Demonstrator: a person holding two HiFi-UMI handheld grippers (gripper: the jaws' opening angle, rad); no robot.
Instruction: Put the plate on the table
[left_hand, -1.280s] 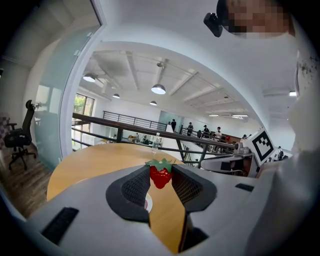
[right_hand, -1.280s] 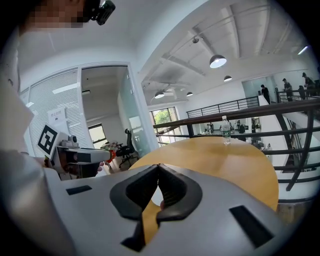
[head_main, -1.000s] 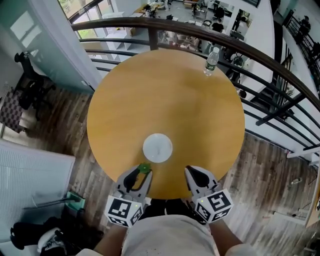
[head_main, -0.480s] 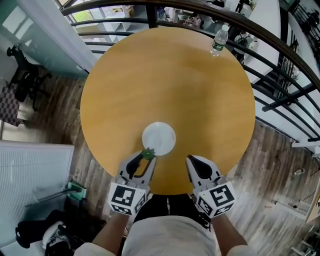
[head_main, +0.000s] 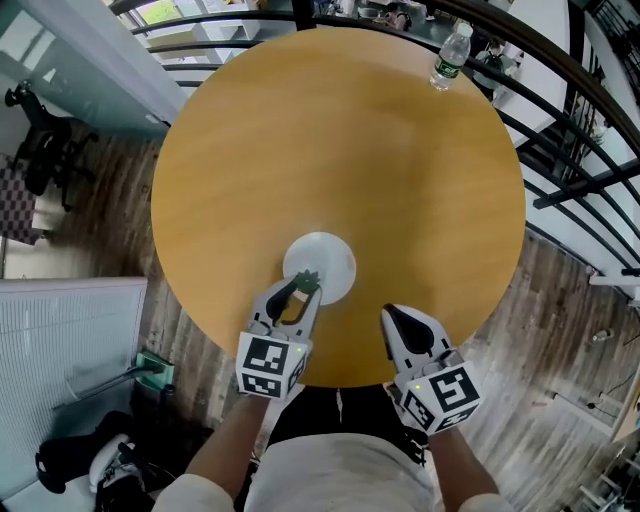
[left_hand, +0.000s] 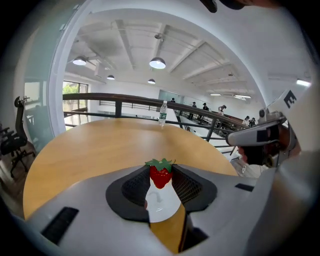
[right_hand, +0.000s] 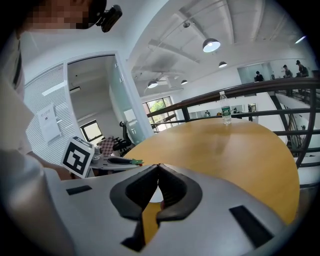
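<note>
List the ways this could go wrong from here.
1. The left gripper pinches the strawberry with just the tips of its fingers. The strawberry may slip out and roll off the plate.
2. That gripper hangs over the plate's near rim. Pressing down there might tip the plate or shove it across the table.

No legible text; bottle label (head_main: 445, 66) and wall paper (right_hand: 49, 121) too blurred.
</note>
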